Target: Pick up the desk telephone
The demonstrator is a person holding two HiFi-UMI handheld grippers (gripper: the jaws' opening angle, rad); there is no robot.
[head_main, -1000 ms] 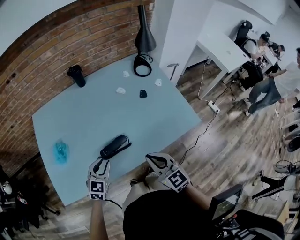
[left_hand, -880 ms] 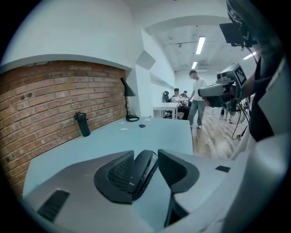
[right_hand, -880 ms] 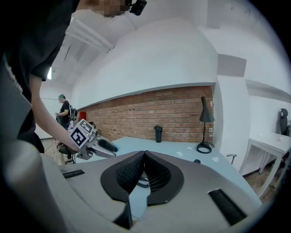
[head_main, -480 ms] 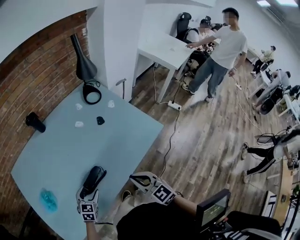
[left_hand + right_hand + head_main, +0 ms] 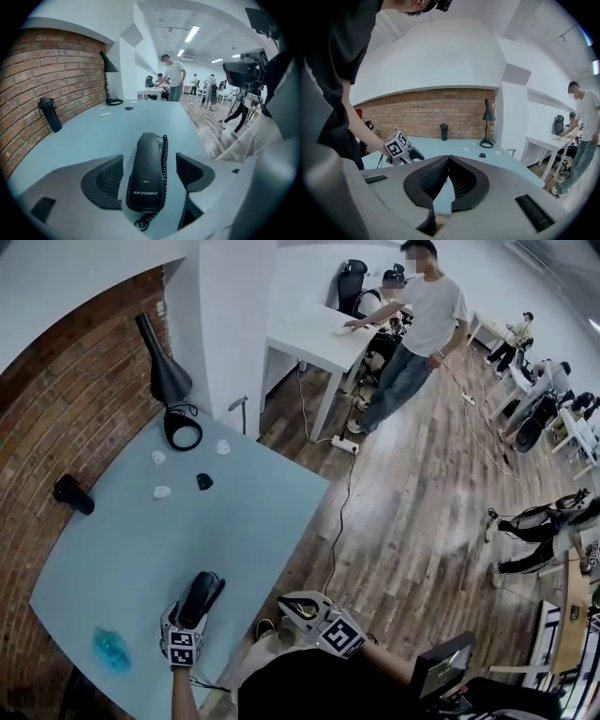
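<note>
- right gripper (image 5: 449, 159): closest to the person's body, off the table edge, jaws pressed together with nothing in them. no risk from it unless it swings in.
- left gripper (image 5: 149, 164): jaws have just been opening and stand wide, astride the near end of the desk telephone (image 5: 146, 173). pads aren't touching it, so no grasp yet.
- desk telephone lies flat on the table (image 5: 141, 549), close to the near edge, long axis in line with the gripper.
- risk: the grab lands at one end, so i'd expect the far end to sag or pivot on lift.
- risk: the coiled cord (image 5: 164, 152) runs along the right flank, between body and right pad. clamping on the coil instead of the shell would likely slip.
- risk: the cord's loose loop sits under the gripper and could snag or drag.
- risk: smooth rounded shell near the edge. a lopsided close could shove it off onto the floor.
- counts, near to far: 2 grippers, 1 desk telephone with 1 coiled cord, 1 blue lump (image 5: 111, 649), 1 small black thing (image 5: 203, 481), 3 white scraps (image 5: 162, 491), 1 dark bottle (image 5: 73, 494), 1 black lamp (image 5: 167, 381).
- people (image 5: 412, 334) beyond the table: 1 standing, several more seated further back, too small to count.
</note>
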